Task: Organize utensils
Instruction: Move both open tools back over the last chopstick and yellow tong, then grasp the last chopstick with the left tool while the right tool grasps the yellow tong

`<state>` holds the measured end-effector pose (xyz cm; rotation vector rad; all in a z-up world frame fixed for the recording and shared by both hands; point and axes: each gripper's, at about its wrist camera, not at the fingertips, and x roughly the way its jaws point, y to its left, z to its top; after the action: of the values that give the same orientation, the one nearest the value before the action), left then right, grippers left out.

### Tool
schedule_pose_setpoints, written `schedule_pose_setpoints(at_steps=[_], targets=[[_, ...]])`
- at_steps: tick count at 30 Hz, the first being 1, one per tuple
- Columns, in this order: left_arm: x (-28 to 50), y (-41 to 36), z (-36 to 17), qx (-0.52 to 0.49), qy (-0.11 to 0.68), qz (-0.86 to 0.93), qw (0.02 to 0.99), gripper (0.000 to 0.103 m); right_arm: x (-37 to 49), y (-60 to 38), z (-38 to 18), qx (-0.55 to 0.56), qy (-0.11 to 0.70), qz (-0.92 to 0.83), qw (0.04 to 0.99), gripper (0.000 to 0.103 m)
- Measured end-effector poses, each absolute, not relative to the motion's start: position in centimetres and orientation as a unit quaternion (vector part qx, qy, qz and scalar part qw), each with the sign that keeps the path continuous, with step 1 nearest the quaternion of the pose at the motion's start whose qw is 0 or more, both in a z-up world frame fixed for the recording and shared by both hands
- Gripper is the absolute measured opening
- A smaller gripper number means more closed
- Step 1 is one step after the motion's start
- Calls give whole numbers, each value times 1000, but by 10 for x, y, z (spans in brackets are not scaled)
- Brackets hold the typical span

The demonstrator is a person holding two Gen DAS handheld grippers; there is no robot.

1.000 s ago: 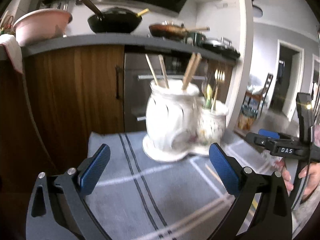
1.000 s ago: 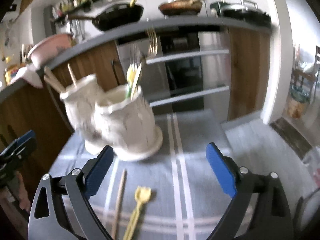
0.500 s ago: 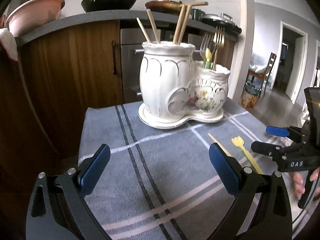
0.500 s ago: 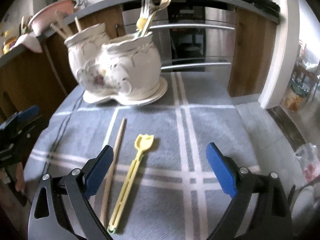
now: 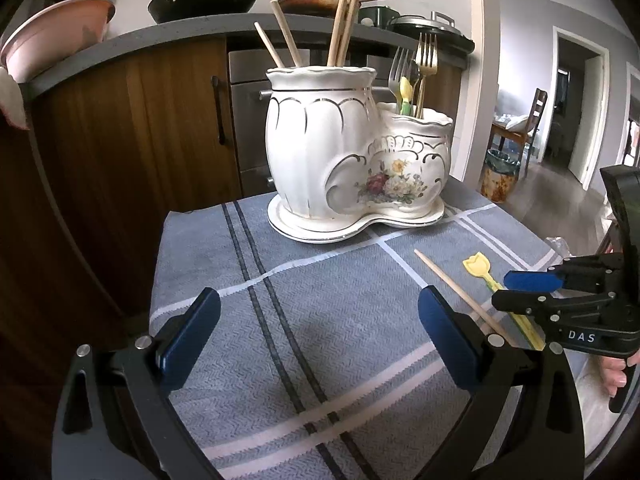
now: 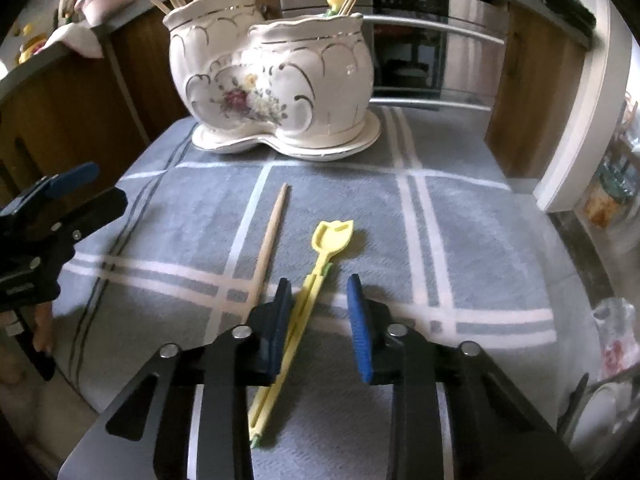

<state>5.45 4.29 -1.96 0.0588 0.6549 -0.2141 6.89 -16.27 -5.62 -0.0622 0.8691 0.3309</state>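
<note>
Between the right gripper's (image 6: pixel 316 312) narrowing, not-yet-gripping jaws lies a yellow tulip-shaped pick (image 6: pixel 308 296); a wooden chopstick (image 6: pixel 270 240) lies just outside. Both remain unsorted from the ceramic holder (image 6: pixel 272 80). The left gripper (image 5: pixel 316 336) hangs wide, empty.

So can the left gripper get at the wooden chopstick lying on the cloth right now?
Probably yes. The left gripper is open over bare cloth, and the chopstick lies clear beside the yellow fork, though the right gripper hovers close.
</note>
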Motion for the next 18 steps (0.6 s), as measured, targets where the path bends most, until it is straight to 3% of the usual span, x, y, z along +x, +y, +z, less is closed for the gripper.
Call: schedule_pose_setpoints(at_steps=[14, 18], targets=[[56, 37, -21, 38, 327, -112, 938, 98, 75, -162, -54, -33, 433, 162, 886, 24], [55, 37, -22, 39, 329, -111, 937, 98, 79, -166, -55, -26, 429, 164, 888, 11]])
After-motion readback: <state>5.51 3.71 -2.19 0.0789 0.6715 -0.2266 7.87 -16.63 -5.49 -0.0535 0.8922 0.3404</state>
